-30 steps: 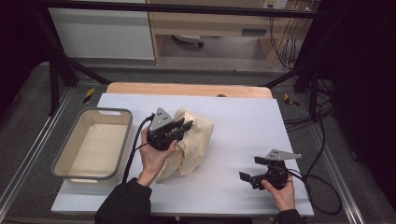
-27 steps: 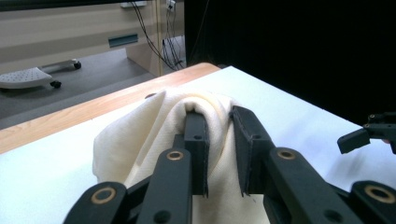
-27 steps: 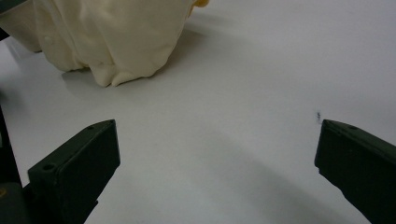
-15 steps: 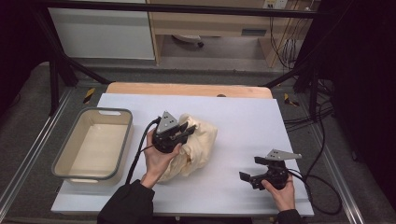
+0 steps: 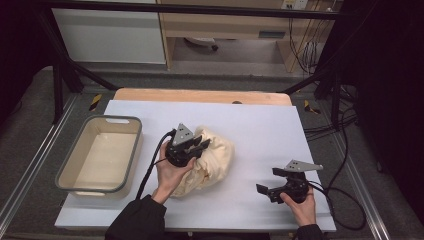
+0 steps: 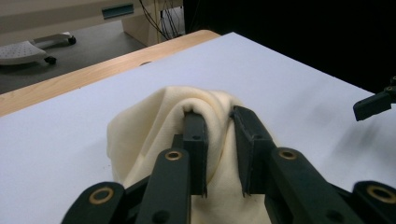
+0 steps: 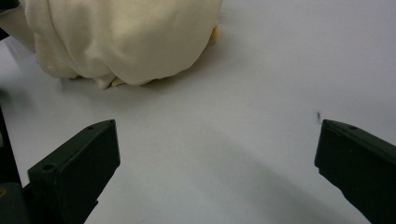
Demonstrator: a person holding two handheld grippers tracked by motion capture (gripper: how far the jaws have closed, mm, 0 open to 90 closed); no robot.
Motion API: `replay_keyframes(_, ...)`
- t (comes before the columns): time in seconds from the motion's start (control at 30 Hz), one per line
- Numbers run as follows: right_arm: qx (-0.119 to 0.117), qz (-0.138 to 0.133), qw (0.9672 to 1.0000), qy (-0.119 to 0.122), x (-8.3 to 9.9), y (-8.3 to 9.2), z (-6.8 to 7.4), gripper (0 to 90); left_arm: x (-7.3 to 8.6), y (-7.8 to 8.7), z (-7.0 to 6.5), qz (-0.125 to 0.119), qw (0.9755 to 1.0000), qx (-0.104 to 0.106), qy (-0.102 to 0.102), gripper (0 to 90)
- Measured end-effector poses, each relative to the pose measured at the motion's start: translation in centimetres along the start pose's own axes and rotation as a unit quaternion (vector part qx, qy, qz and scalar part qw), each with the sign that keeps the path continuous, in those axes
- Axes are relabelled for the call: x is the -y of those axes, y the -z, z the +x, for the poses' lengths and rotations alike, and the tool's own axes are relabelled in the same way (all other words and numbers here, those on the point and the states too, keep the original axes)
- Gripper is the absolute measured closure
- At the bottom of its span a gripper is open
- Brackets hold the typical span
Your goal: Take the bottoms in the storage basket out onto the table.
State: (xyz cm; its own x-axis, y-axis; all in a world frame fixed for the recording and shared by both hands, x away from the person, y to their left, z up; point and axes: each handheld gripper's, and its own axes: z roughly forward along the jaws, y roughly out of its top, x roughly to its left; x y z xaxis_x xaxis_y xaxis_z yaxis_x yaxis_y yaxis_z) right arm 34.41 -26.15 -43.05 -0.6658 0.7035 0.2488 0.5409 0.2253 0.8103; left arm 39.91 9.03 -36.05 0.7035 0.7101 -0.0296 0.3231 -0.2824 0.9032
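Pinching a raised fold of the cream cloth (image 5: 210,160), the left gripper (image 5: 192,146) sits at the cloth's left side near the middle of the white table sheet (image 5: 260,125). In the left gripper view we see the fold (image 6: 212,109) bulging up between the two black jaws, which press on it from either side; the cloth (image 6: 154,121) bunches into a soft mound beyond the jaws, with bare white sheet (image 6: 289,70) all around it. We log the left hand (image 5: 172,175) wrapped round the gripper body from below, its dark sleeve (image 5: 135,222) entering at the bottom edge. A black cable (image 5: 150,167) trails from this gripper down the left of the hand.

The right gripper (image 5: 270,182) rests low over the sheet toward the near right, well apart from the cloth, held by the right hand (image 5: 302,207). Its jaws are spread wide with nothing between them: in the right gripper view we see bare sheet (image 7: 224,154) in the gap and the mound of cloth (image 7: 126,37) farther off at the upper left. A grey three-cornered plate (image 5: 302,165) tops this gripper.

A grey-rimmed, cream plastic tub (image 5: 77,187) stands on the left part of the table, beside the cloth but not touching it; from the high view its inside looks bare. A strip of wooden tabletop (image 5: 200,95) shows along the far edge of the sheet. In the left gripper view, one jaw tip of the right gripper (image 6: 373,105) pokes in at the right edge.
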Motion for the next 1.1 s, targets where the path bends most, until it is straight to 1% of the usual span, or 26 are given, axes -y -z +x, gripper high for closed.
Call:
replay_keyframes(0.13,0.0,-0.001,1.0,0.0,0.0,0.0,0.0,0.5,0.2,-0.2,0.0,0.009,0.9999,-0.002,-0.005,74.8)
replay_keyframes(0.27,0.0,-0.001,1.0,0.0,0.0,0.0,0.0,0.5,0.6,-0.2,0.2,0.018,0.9998,-0.003,-0.004,73.0)
replay_keyframes(0.4,0.0,0.0,1.0,0.0,0.0,0.0,0.0,0.5,0.8,-0.2,0.6,0.03,0.9995,-0.007,-0.002,69.7)
replay_keyframes(0.53,0.0,0.0,1.0,0.0,0.0,0.0,0.0,0.5,0.8,0.0,0.9,0.039,0.9992,-0.007,-0.005,65.0)
replay_keyframes(0.63,0.0,0.0,1.0,0.0,0.0,0.0,0.0,0.5,0.7,0.2,1.0,0.046,0.9988,-0.012,-0.01,59.3)
replay_keyframes(0.73,0.0,0.0,1.0,0.0,0.0,0.0,0.0,0.5,0.6,0.4,1.0,0.049,0.9987,-0.013,-0.01,54.3)
replay_keyframes(0.83,0.0,0.0,1.0,0.001,0.0,0.0,0.0,0.5,0.4,0.5,1.1,0.063,0.9979,-0.009,-0.011,48.4)
replay_keyframes(0.9,0.0,0.0,1.0,0.0,0.0,0.0,0.0,0.5,0.4,0.6,1.1,0.07,0.9974,-0.011,-0.013,43.9)
replay_keyframes(1.1,0.0,0.0,1.0,0.001,0.0,0.0,0.0,0.5,0.3,1.0,1.4,0.077,0.997,-0.001,-0.005,33.6)
